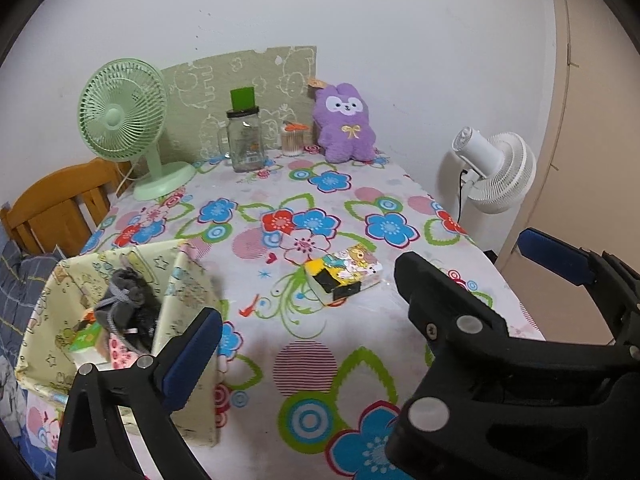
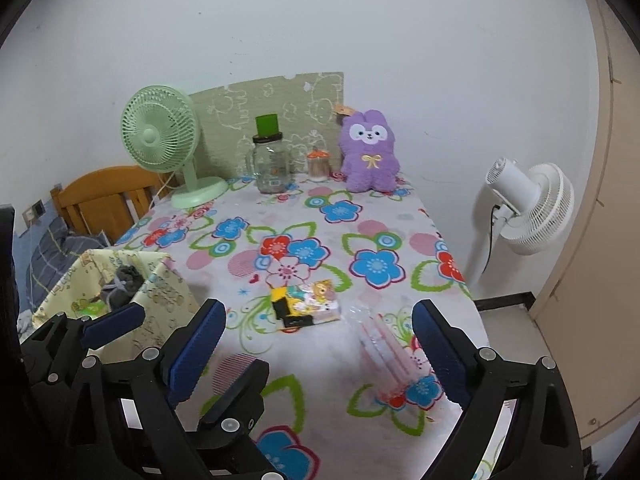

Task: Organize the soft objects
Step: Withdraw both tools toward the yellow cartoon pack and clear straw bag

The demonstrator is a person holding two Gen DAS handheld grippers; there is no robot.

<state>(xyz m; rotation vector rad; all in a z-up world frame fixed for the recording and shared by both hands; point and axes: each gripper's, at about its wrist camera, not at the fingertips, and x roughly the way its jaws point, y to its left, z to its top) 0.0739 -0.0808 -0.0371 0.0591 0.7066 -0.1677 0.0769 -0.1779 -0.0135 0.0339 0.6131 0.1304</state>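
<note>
Grippers both stand spread and hold nothing: your left gripper (image 1: 308, 344) hangs over the flowered tablecloth (image 1: 280, 200), your right gripper (image 2: 320, 344) beside it. A cartoon-printed packet (image 1: 344, 276) lies flat mid-table, just ahead of both. Near your right fingers a clear pink-striped pack (image 2: 388, 356) lies on the cloth. At the left table edge the fabric bin (image 1: 188, 280) holds a grey pouch (image 1: 124, 300). The purple plush (image 1: 346, 124) leans at the far wall.
</note>
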